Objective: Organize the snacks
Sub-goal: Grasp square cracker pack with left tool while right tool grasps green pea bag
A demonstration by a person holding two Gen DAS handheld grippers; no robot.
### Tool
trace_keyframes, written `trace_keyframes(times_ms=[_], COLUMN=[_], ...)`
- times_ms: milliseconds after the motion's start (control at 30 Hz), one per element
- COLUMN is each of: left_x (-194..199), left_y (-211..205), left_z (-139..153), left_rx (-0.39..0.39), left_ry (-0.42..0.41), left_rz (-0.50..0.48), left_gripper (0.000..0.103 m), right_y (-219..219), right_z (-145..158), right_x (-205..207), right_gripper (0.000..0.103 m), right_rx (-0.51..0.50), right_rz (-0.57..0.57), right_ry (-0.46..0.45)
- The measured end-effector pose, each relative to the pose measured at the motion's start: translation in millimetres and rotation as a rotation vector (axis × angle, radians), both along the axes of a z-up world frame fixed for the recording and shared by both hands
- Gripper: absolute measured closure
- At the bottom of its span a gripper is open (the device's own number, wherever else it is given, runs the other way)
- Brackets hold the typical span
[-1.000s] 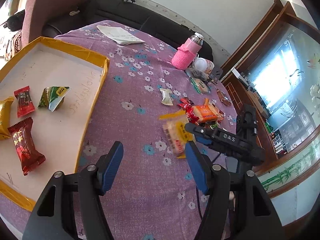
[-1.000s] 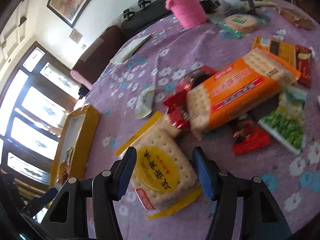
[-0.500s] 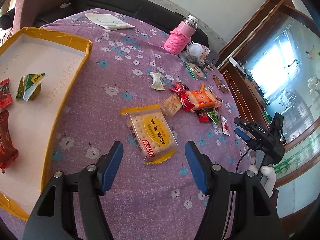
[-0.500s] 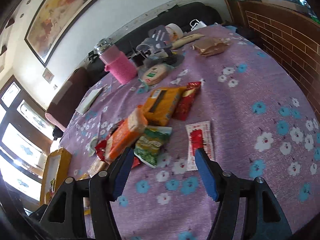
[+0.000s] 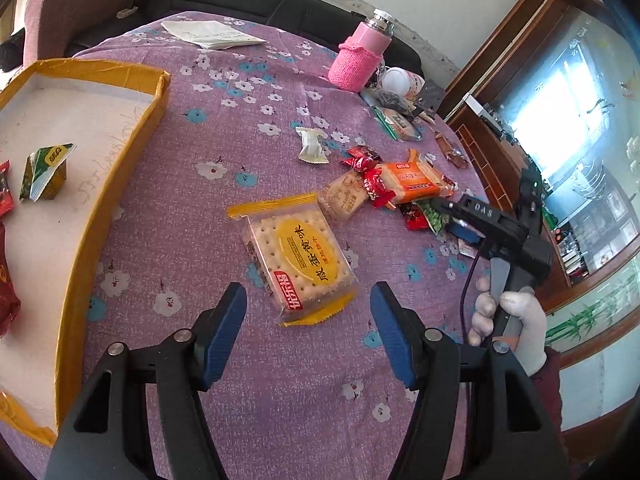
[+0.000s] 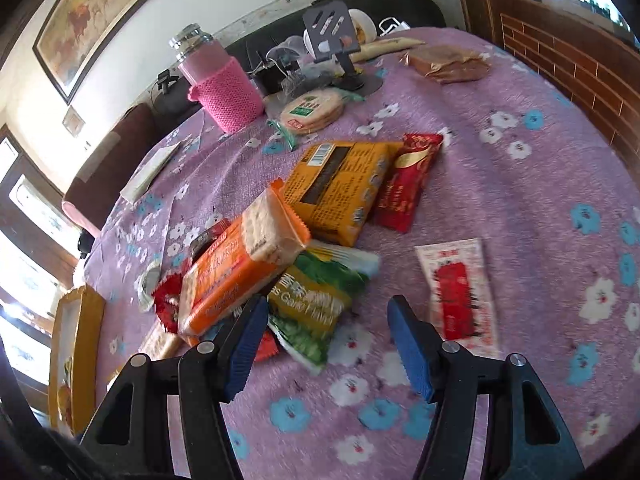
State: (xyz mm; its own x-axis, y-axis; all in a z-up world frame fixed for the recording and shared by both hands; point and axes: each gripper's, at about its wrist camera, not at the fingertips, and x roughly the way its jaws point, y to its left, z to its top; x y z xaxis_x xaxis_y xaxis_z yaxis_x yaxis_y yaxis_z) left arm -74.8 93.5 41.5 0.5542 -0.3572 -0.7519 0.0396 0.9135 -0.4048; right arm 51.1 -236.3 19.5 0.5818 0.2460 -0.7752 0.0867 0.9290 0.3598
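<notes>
Yellow-labelled and clear-wrapped, the cracker pack (image 5: 298, 254) lies flat on the purple flowered table (image 5: 224, 148), alone between the snack pile and the box. The left hand-held gripper (image 5: 306, 320) hangs just short of the pack's near end, its blue fingers (image 5: 224, 332) spread wide and holding nothing.

Beyond the pack, a smaller pale cracker packet (image 5: 344, 198) touches a red twisted candy (image 5: 374, 184) and the orange cracker pack (image 5: 414, 180). A white sweet wrapper (image 5: 312, 146) sits apart from them, farther back.

To the left stands the yellow-rimmed cardboard box (image 5: 132, 152), with a green folded packet (image 5: 42, 172) and red wrappers (image 5: 6, 292) on its white floor.

From the right wrist view, the right hand-held gripper (image 6: 326, 344) is also apart and empty, poised over the near edge of the pile. Its left finger (image 6: 244, 344) is beside a green pea packet (image 6: 312, 308), which is tucked under the orange cracker pack (image 6: 236, 268). A red-and-white sachet (image 6: 458, 288) lies flat just beyond the right finger, clear of the rest. Further back a yellow box (image 6: 336, 188) lies with a red bar wrapper (image 6: 408, 180) against its side.

At the far edge of the table are a pink knitted-sleeve bottle (image 6: 224, 84), a round rice-cracker pack (image 6: 312, 110) and a brown paper bundle (image 6: 450, 64).
</notes>
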Motion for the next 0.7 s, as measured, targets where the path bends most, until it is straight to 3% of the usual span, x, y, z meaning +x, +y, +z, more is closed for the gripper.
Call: trace_keyframes(times_ms=[300, 400, 467, 700], left_x=[37.2, 49.1, 52.4, 62.1], left_y=[-28.4, -42.0, -46.6, -60.8], left_z=[-21.9, -27.8, -29.4, -43.6], left_rx=[0.16, 0.269, 0.29, 0.419], left_ry=[0.008, 0.006, -0.003, -0.013], left_rz=[0.005, 0.01, 0.009, 0.01], left_gripper=[0.04, 0.036, 0.027, 0.02], right_y=[11.1, 6.1, 1.5, -8.6], right_z=[-2.7, -3.0, -2.4, 11.1], right_x=[0.8, -1.3, -2.7, -13.9], right_gripper=[0.045, 0.045, 0.046, 0.046], right_rx=[-0.082, -0.052, -0.026, 0.01], right_rz=[0.005, 0.0, -0.003, -0.04], right_ry=[-0.055, -0.062, -0.062, -0.12])
